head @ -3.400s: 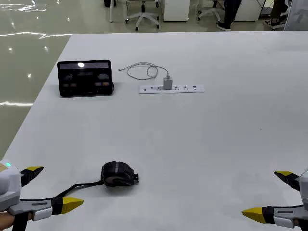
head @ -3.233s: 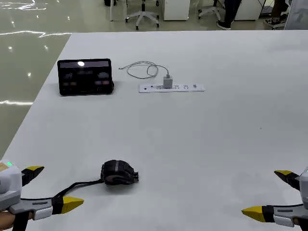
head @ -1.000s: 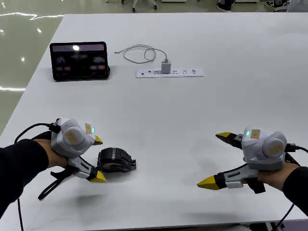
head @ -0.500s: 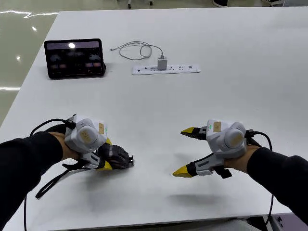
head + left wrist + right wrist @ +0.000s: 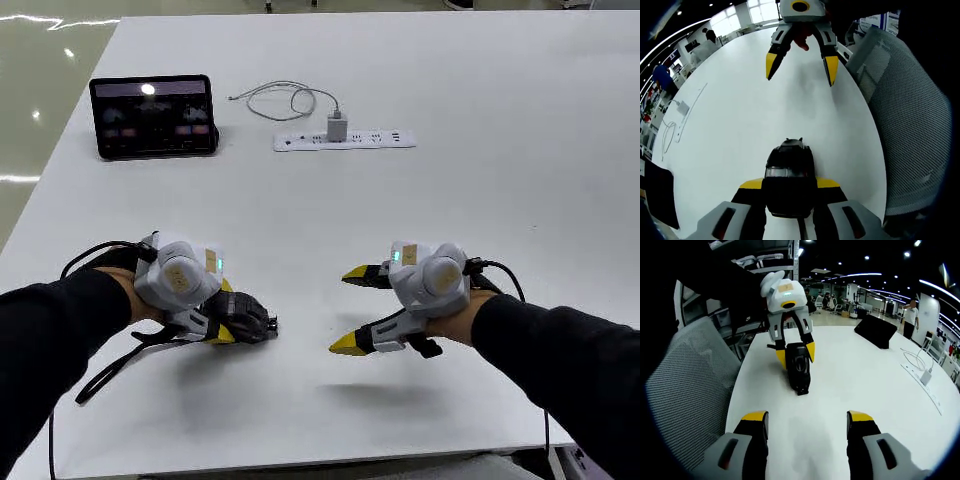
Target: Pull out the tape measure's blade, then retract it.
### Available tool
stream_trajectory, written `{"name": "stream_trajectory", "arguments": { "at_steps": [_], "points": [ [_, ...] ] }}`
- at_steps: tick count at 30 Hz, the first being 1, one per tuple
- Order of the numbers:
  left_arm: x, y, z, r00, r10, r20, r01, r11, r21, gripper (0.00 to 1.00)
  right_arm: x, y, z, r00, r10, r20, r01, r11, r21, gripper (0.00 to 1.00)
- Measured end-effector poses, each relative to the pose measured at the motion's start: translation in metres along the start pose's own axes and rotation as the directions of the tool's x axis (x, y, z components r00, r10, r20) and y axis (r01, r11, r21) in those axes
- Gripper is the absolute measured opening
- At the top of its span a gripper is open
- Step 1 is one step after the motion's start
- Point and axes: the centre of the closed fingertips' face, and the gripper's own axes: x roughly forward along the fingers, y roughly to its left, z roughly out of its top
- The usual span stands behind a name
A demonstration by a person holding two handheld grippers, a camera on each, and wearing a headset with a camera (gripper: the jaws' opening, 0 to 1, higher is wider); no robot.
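"Holding anything yet?"

"Yes. The left gripper (image 5: 224, 310) has its jaws clamped on the tape measure (image 5: 248, 320), which rests on the table (image 5: 400, 200) between them."

"And the blade?"

"No blade is drawn out. The right gripper (image 5: 351, 309), jaws apart, faces the tape measure from nearby without touching it. Pulling and retracting both remain, I'd say."

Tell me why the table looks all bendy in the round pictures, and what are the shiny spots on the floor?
Left gripper view: the fisheye lens curves the edge of the table. Right gripper view: same bending, and ceiling lights stretch into streaks. Head view: edges look straight; the spots are lamp glare on the glossy floor, and soft shadows lie on the table.
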Motion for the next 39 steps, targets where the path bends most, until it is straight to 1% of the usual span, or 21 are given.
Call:
{"name": "stream_trajectory", "arguments": {
  "at_steps": [1, 2, 3, 6, 9, 11, 13, 14, 15, 17, 18, 20, 22, 25, 27, 28, 31, 32, 34, 36, 39],
  "points": [
    [0.0, 0.001, 0.0, 1.0, -0.001, -0.003, 0.001, 1.0, 0.014, 0.31, 0.004, 0.0, 0.001, 1.0, 0.006, -0.005, -0.006, 1.0, -0.004, 0.59],
    [0.0, 0.002, 0.0, 1.0, -0.002, -0.006, 0.002, 1.0, 0.003, 0.31, 0.006, 0.0, 0.001, 0.9999, 0.008, -0.008, -0.008, 1.0, -0.006, 0.58],
    [0.0, 0.002, 0.0, 1.0, -0.002, -0.006, 0.002, 1.0, 0.01, 0.31, 0.01, 0.0, 0.001, 0.9998, 0.012, -0.013, -0.012, 1.0, -0.006, 0.58],
    [0.001, 0.005, 0.002, 1.0, -0.003, -0.006, 0.003, 1.0, -0.007, 0.31, 0.016, 0.003, 0.002, 0.9993, 0.028, -0.025, -0.029, 0.999, -0.017, 0.56],
    [0.003, 0.009, 0.003, 0.9999, -0.005, -0.01, 0.005, 1.0, 0.004, 0.31, 0.021, 0.004, 0.002, 0.998, 0.044, -0.046, -0.046, 0.998, -0.045, 0.54],
    [0.004, 0.013, 0.005, 0.9999, 0.0, -0.014, 0.0, 1.0, 0.002, 0.31, 0.024, 0.002, 0.002, 0.9976, 0.046, -0.053, -0.048, 0.998, -0.045, 0.53],
    [0.005, 0.019, 0.006, 0.9998, 0.011, -0.018, -0.011, 1.0, -0.018, 0.31, 0.027, -0.001, 0.001, 0.9967, 0.05, -0.064, -0.053, 0.998, -0.046, 0.51],
    [0.006, 0.021, 0.006, 0.9997, 0.014, -0.019, -0.014, 1.0, -0.019, 0.31, 0.029, -0.002, -0.001, 0.9958, 0.049, -0.077, -0.052, 0.998, -0.047, 0.49],
    [0.006, 0.022, 0.006, 0.9997, 0.015, -0.019, -0.015, 1.0, -0.003, 0.31, 0.03, -0.005, -0.003, 0.9947, 0.046, -0.092, -0.051, 0.997, -0.057, 0.48],
    [0.006, 0.023, 0.008, 0.9998, 0.009, -0.018, -0.009, 1.0, 0.005, 0.31, 0.035, -0.01, 0.0, 0.9954, 0.039, -0.087, -0.042, 0.998, -0.039, 0.46],
    [0.006, 0.023, 0.008, 0.9999, 0.003, -0.016, -0.003, 1.0, 0.0, 0.31, 0.038, -0.012, 0.0, 0.9946, 0.04, -0.095, -0.044, 0.999, -0.031, 0.46],
    [0.007, 0.024, 0.008, 0.9999, -0.001, -0.012, 0.001, 1.0, -0.001, 0.31, 0.042, -0.012, 0.001, 0.9936, 0.043, -0.105, -0.047, 0.998, -0.041, 0.44],
    [0.007, 0.022, 0.008, 1.0, -0.006, -0.007, 0.006, 1.0, 0.012, 0.31, 0.046, -0.011, 0.001, 0.9919, 0.05, -0.117, -0.056, 0.997, -0.05, 0.41],
    [0.007, 0.021, 0.008, 1.0, -0.004, -0.005, 0.004, 1.0, -0.001, 0.31, 0.053, -0.01, -0.001, 0.99, 0.059, -0.128, -0.067, 0.996, -0.056, 0.39],
    [0.007, 0.021, 0.008, 0.9999, -0.007, -0.011, 0.007, 1.0, -0.008, 0.31, 0.058, -0.009, -0.002, 0.9887, 0.069, -0.133, -0.077, 0.995, -0.057, 0.36],
    [0.007, 0.022, 0.007, 0.9998, -0.011, -0.017, 0.011, 1.0, -0.009, 0.31, 0.062, -0.008, -0.004, 0.9865, 0.071, -0.147, -0.081, 0.994, -0.067, 0.35],
    [0.008, 0.021, 0.007, 0.9991, -0.017, -0.039, 0.016, 1.0, -0.005, 0.31, 0.07, -0.013, -0.009, 0.9815, 0.036, -0.188, -0.054, 0.995, -0.088, 0.26],
    [0.007, 0.021, 0.007, 0.999, -0.018, -0.042, 0.018, 1.0, -0.005, 0.31, 0.073, -0.013, -0.007, 0.9812, 0.037, -0.19, -0.057, 0.994, -0.099, 0.23],
    [0.007, 0.021, 0.007, 0.999, -0.025, -0.038, 0.024, 0.999, -0.026, 0.31, 0.078, -0.012, -0.007, 0.9772, 0.055, -0.205, -0.077, 0.992, -0.101, 0.23],
    [0.007, 0.021, 0.007, 0.9991, -0.028, -0.033, 0.027, 0.999, -0.028, 0.31, 0.082, -0.014, -0.005, 0.9745, 0.053, -0.218, -0.082, 0.989, -0.127, 0.25],
    [0.007, 0.021, 0.007, 0.9991, -0.026, -0.032, 0.025, 0.999, -0.036, 0.32, 0.085, -0.015, 0.002, 0.9759, 0.06, -0.21, -0.089, 0.987, -0.132, 0.22]
  ]
}}
